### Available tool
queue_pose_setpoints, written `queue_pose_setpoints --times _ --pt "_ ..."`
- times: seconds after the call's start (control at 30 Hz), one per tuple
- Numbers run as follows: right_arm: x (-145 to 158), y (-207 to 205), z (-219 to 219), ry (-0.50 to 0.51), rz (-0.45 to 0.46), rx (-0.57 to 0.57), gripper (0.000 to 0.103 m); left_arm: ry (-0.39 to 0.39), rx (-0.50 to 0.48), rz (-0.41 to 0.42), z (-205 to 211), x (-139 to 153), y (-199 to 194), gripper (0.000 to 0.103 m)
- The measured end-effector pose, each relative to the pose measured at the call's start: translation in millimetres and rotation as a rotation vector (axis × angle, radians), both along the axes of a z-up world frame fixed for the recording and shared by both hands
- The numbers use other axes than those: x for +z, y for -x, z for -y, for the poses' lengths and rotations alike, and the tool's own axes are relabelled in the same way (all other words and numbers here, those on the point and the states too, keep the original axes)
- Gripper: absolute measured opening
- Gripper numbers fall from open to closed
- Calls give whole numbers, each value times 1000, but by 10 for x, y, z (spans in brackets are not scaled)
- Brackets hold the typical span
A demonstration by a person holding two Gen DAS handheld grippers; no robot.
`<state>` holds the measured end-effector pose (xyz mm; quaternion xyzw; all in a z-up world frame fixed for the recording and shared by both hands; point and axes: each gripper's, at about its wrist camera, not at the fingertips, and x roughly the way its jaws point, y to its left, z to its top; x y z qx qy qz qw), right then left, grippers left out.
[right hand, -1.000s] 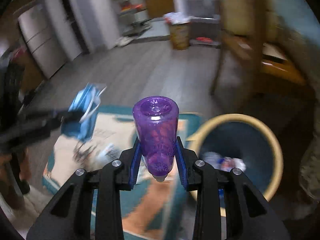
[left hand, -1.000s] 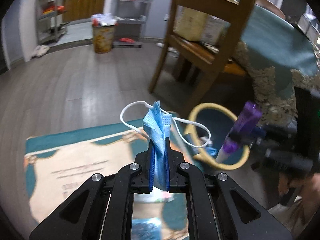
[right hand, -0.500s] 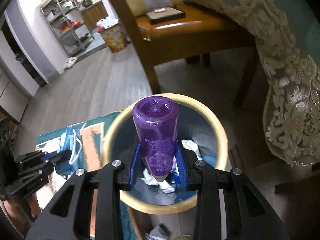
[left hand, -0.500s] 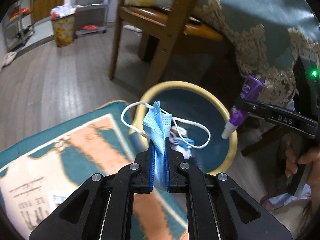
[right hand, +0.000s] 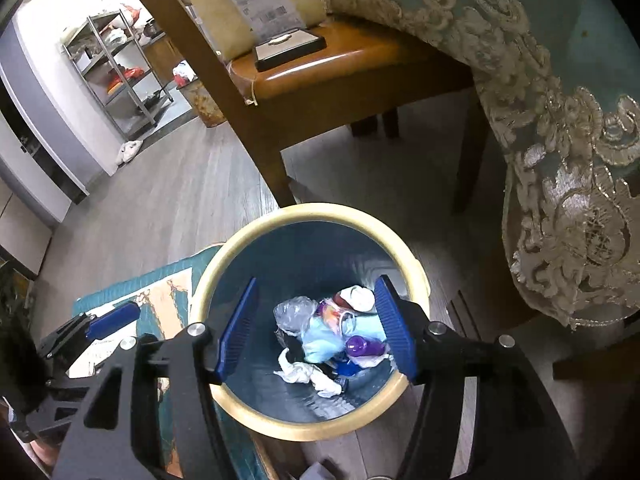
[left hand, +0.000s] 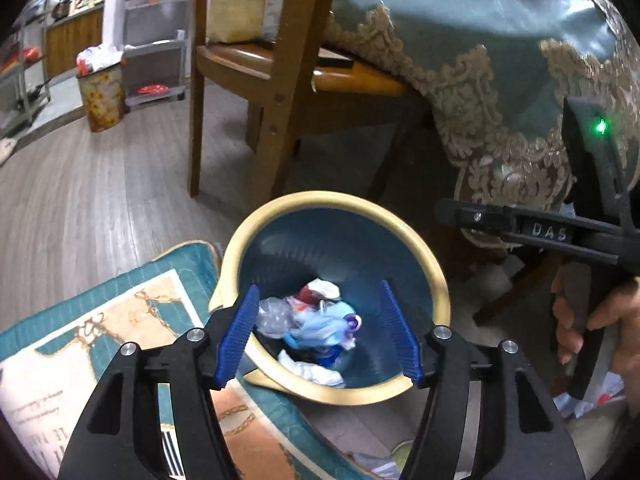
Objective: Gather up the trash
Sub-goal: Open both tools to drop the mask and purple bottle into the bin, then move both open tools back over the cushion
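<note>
This is a lived-in home, around the dining area. A wooden chair [right hand: 344,68] is tucked under a table draped in a lace-trimmed teal tablecloth [right hand: 560,128], on grey plank flooring [left hand: 80,200] with a patterned rug [left hand: 132,328]. Beyond, metal storage shelves [right hand: 120,68] stand by wooden kitchen cabinets.

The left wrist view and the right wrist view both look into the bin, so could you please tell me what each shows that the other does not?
Only the left wrist view shows a hand gripping the right gripper's handle, with its green light. Only the right wrist view shows the black-framed box on the chair seat. Both show the blue bin holding the purple bottle and blue mask, with each opening gripper's jaws empty above it.
</note>
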<state>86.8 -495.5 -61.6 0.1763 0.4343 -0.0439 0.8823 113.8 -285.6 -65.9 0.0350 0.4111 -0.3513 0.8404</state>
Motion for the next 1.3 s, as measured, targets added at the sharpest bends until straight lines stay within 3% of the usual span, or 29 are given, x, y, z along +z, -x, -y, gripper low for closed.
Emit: queue_pose_setpoints --times 0.43,0.7,1.1,1.3 --pt "191 61 -254 62 23 58 79 -23 47 63 -402 243 132 74" --pt "331 84 -580 107 46 106 92 -40 141 108 -1058 485 256 79" --pt "193 9 -1557 182 21 352 94 -102 299 116 -2051 551 528 80" --pt "35 40 -2219 236 0 548 94 -110 373 97 -2482 530 688 80"
